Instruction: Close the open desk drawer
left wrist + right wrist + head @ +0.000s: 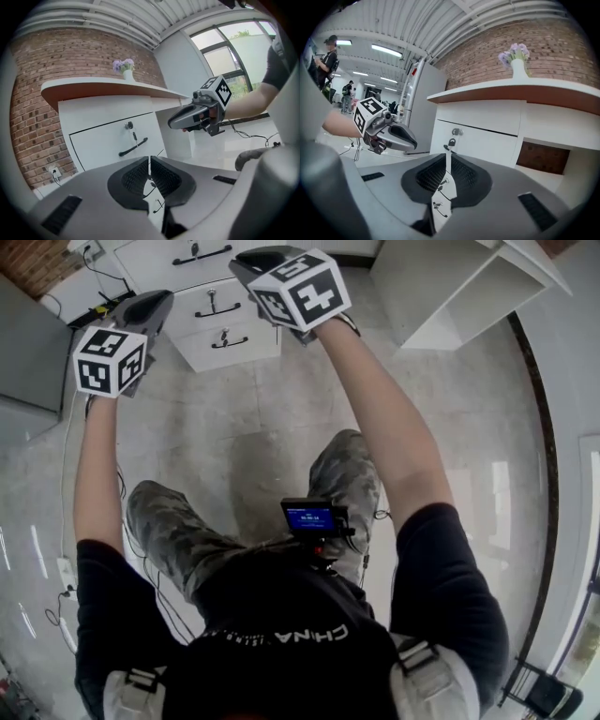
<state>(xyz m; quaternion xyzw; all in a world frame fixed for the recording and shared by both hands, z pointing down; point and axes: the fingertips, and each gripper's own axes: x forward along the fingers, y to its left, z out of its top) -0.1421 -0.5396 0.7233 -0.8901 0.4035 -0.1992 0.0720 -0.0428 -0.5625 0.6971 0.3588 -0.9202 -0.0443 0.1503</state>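
Closest in, a small screen [310,517] glows blue at the person's chest above camouflage trousers [178,540], and both bare forearms reach forward over the pale floor [234,418]. The left gripper [149,160] has its ribbed pads pressed together to a thin slit with nothing pinched in it; the right gripper [446,157] is likewise pressed together and empty. Each carries its marker cube, and each shows in the other's view, held level in the air and apart from the furniture. Beyond the tips stands a white stack of desk drawers [208,298] with black handles; from the head view the lowest drawer [230,341] appears to jut forward of the fronts above it, just ahead of and between the two grippers, touched by neither. The top front [112,140] has a lock with a key hanging in it and a curved handle [133,146] below. Over the stack runs the white counter [103,86], and on it stands a white vase [518,65] of purple flowers, upright. Behind it all rises a red brick wall [33,122]
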